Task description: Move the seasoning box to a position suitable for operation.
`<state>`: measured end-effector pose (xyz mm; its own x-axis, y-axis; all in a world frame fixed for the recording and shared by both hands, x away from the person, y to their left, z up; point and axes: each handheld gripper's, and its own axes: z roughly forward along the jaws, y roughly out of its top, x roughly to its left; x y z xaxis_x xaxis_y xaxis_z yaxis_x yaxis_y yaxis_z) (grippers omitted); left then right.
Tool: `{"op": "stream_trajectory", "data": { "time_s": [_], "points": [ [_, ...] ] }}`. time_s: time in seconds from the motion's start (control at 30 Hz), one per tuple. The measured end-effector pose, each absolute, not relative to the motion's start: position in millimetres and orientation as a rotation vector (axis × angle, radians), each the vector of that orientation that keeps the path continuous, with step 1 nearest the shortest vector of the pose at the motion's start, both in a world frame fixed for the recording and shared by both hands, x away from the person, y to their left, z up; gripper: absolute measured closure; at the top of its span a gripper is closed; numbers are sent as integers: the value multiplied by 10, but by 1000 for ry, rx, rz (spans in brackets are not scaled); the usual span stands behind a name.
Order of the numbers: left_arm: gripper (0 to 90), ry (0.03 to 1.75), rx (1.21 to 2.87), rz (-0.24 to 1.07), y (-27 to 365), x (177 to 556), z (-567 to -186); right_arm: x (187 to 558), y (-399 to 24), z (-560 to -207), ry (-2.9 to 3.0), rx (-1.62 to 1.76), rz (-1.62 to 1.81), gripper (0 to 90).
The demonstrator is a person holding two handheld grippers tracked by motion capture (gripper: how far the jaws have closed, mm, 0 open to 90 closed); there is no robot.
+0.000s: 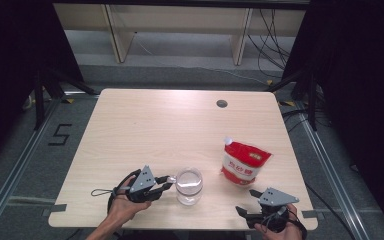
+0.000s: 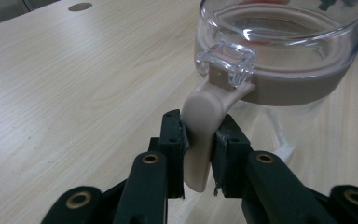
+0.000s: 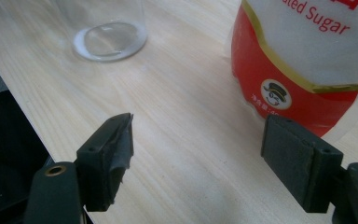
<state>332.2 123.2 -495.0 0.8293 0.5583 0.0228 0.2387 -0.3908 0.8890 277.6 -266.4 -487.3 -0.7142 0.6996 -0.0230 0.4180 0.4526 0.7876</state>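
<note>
Your left gripper [image 1: 161, 185] sits at about 7 o'clock on the counter [image 1: 145, 125] in the high view, pointing toward 3 o'clock at the clear jar [image 1: 189, 186]. In the left gripper view its fingers [image 2: 172, 140] are closed on the beige handle tab [image 2: 200, 135] that hangs from the jar's beige collar, one pad pressed on each side of the tab. The jar's clear latch [image 2: 226, 58] stands directly above that tab, against the rim. The jar stands upright on the counter, near the front edge and a little left of centre, at about 6 o'clock in the high view. Your right gripper [image 1: 246, 202] rests at about 5 o'clock, close to the front right corner of the counter. Its fingers [image 3: 109, 156] stand wide apart with bare counter between them and grip nothing. The red and white sugar bag [image 1: 244, 161] lies just beyond the right gripper toward 12 o'clock, its white spout at the far end. In the right gripper view the bag stands at 1 o'clock, behind the right-hand finger and apart from it, and the base of the jar shows at 11 o'clock. The jar and the bag lie near each other without touching. A round dark grommet [image 1: 222, 104] sits in the counter toward the far edge at about 1 o'clock.
</note>
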Motion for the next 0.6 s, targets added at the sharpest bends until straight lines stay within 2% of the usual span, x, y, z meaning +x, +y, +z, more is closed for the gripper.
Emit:
{"op": "stream_trajectory", "data": {
  "time_s": [0.1,0.13,0.17,0.2,0.23,0.27,0.33,0.47,0.6],
  "points": [
    [724,562,1994,351,1204,3316,-4942,2768,-2663,-4870,2363,954,1141,262],
    [653,562,1994,351,1204,3316,-4942,2768,-2663,-4870,2363,954,1141,262],
    [653,559,2006,362,1200,3306,-4935,2768,-2663,-4873,2368,960,1138,262],
    [553,545,2012,389,1203,3285,-4919,2772,-2664,-4877,2366,963,1132,262],
    [499,545,2012,389,1203,3285,-4919,2772,-2664,-4877,2366,963,1132,262],
    [499,535,2016,396,1220,3288,-4901,2777,-2661,-4881,2379,956,1137,262],
    [404,555,1998,393,1255,3278,-4873,2777,-2662,-4879,2366,948,1135,262],
    [327,573,1979,365,1314,3260,-4812,2772,-2654,-4881,2369,955,1129,262],
    [309,587,1960,328,1342,3261,-4722,2778,-2653,-4885,2374,967,1129,262]
  ]
}}
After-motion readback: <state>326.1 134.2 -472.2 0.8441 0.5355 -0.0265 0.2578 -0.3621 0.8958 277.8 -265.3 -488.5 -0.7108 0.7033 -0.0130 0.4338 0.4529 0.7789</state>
